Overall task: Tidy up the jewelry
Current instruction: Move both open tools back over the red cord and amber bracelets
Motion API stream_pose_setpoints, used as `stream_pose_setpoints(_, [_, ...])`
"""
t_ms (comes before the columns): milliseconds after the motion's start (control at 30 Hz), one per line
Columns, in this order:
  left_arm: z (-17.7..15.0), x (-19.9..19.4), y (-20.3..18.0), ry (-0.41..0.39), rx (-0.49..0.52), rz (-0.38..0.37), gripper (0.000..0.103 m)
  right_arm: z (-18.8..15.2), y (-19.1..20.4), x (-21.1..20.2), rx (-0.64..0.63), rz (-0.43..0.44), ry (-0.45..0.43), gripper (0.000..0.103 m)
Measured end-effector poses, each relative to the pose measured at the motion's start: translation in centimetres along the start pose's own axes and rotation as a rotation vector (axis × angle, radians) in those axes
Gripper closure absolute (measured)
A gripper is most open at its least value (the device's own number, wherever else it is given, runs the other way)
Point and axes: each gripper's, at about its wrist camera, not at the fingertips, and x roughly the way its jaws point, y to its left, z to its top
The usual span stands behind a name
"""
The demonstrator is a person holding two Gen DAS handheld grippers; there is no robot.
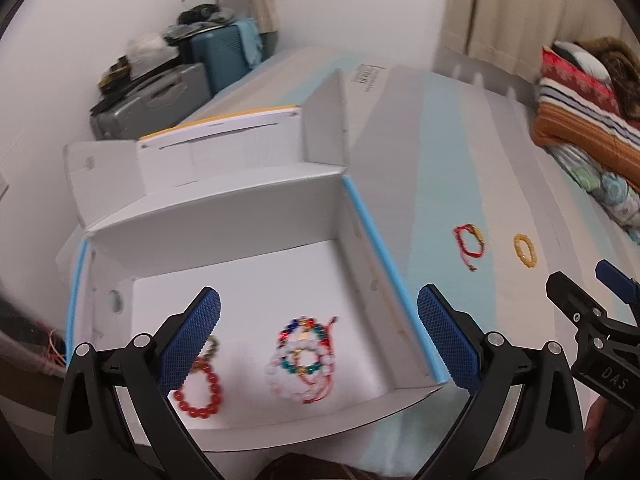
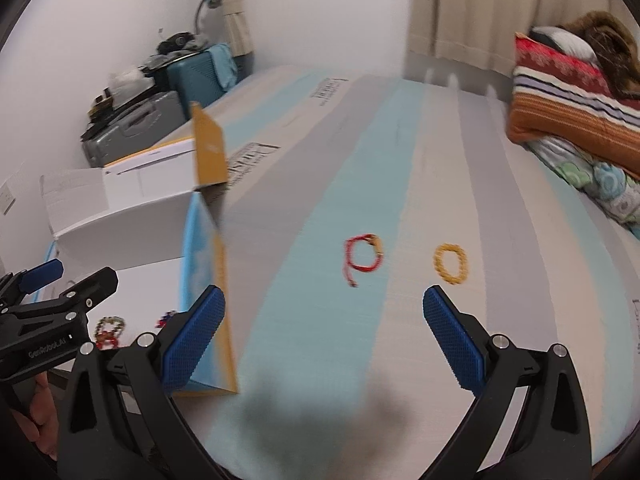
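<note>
Both hand-held grippers, left (image 1: 319,334) and right (image 2: 324,330), gape wide over the striped bed (image 2: 360,160); 2 bracelets, red (image 2: 362,258) and yellow (image 2: 451,262), lie near the box (image 1: 248,216).

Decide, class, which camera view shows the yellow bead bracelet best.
The right wrist view: the yellow bead bracelet lies large and unobstructed on the bed cover, just ahead of the open right gripper. The left wrist view shows it smaller, far off to the right.
</note>
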Motion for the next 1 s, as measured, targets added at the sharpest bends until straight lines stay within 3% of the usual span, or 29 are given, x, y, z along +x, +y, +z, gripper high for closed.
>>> stream_pose_setpoints(567, [3.1,6.6,-12.4,0.041,0.103,-0.082,0.006,-0.6,-12.1,5.4,0.087,-0.095,0.08,0.008])
stream_pose_setpoints(1000, [4.5,14.8,-19.1,0.086,0.103,-0.123,0.006,-0.3,-17.3,13.6,0.105,-0.109,0.157,0.008])
